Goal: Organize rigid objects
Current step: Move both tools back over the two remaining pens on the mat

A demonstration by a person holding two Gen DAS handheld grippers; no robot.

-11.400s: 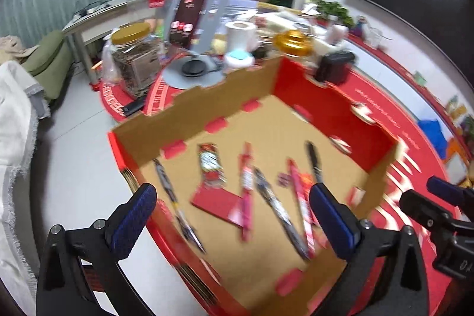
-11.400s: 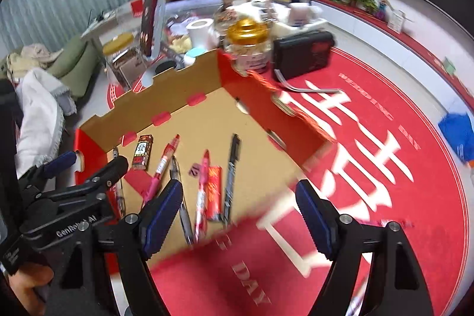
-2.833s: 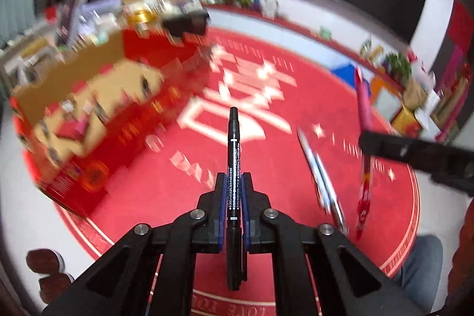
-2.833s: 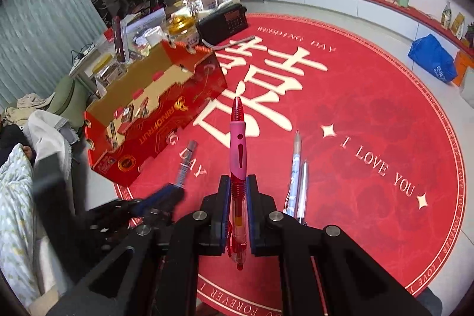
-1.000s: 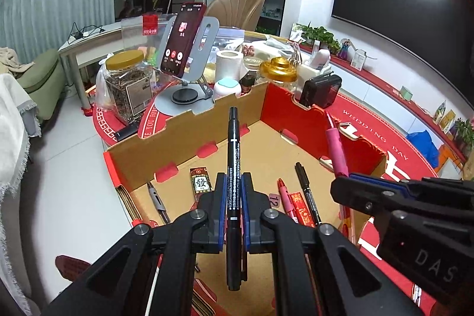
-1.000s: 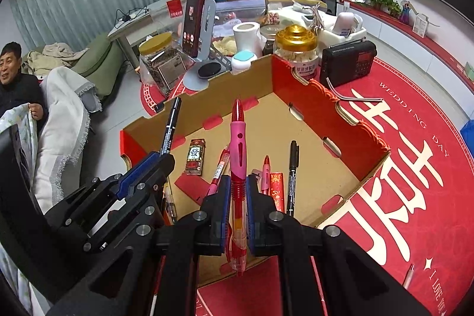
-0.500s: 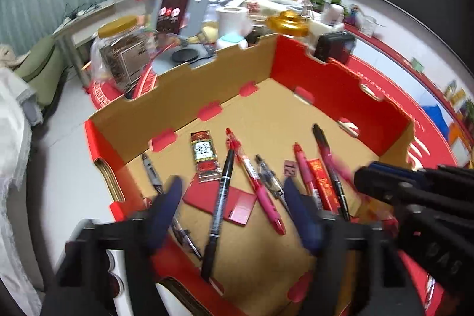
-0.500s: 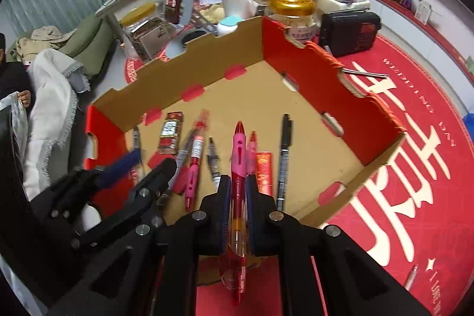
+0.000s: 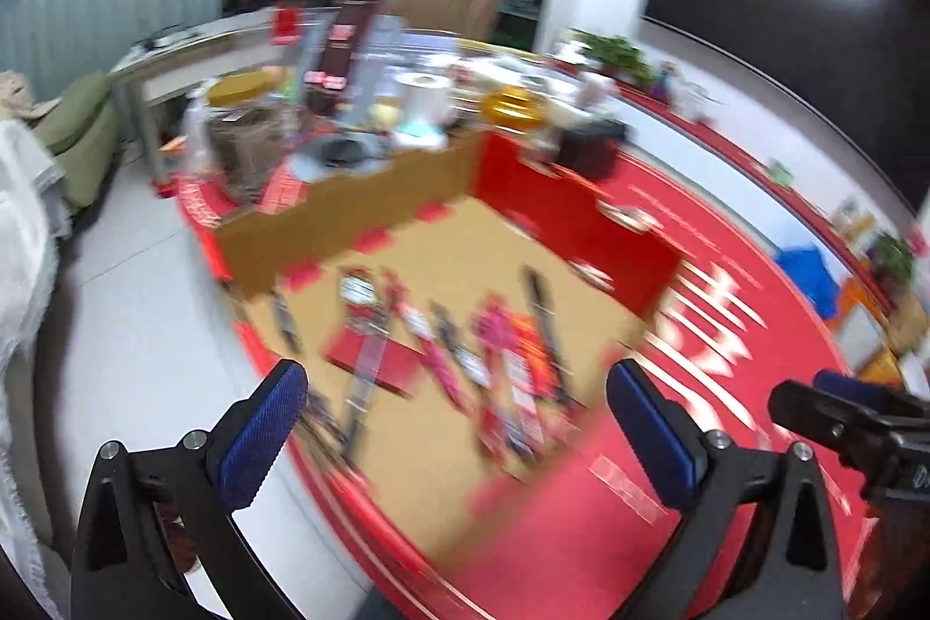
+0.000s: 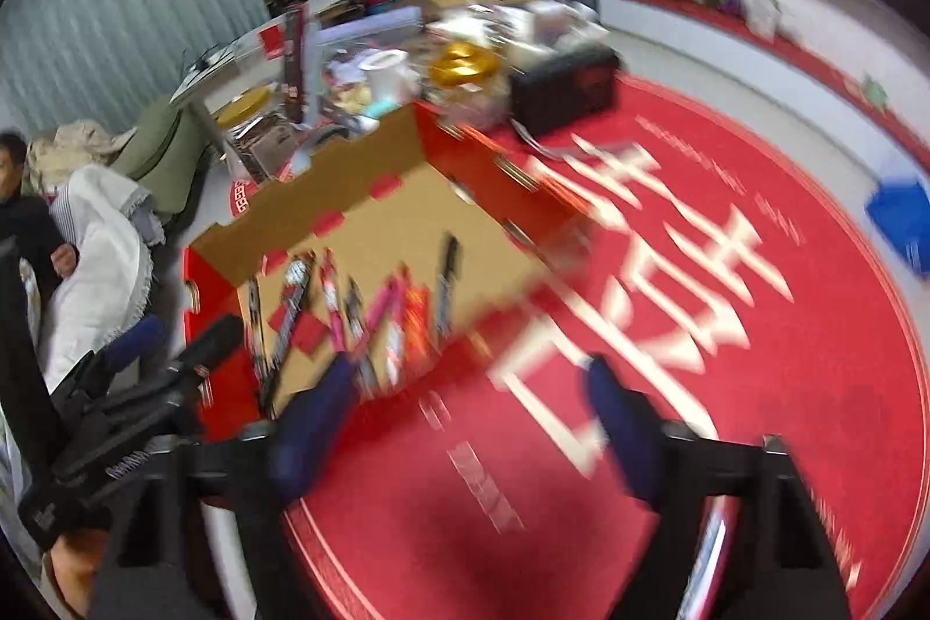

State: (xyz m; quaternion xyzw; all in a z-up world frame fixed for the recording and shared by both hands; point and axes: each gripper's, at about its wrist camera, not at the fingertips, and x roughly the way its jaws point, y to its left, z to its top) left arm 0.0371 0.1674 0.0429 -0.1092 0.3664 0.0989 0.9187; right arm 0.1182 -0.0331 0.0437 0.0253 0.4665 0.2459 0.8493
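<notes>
The cardboard box is shallow and open on top, with plain brown board inside, glossy red outer walls and a notched rim. It stands on a round red carpet printed with large white characters. On the flat box floor lie the pens, slim plastic sticks in black, pink and red, blurred by motion. They lie side by side in a loose row, and their long axes run roughly from the near rim towards the far brown wall.

The left gripper has black arms and blue ribbed pads. Its jaws are opening and stand wide, with nothing between them. The right gripper is also opening, spread wide and empty, above the carpet just beside the near corner of the box.

One second ago each gripper pinched one pen upright over the box; now both pens lie among the others inside it.
</notes>
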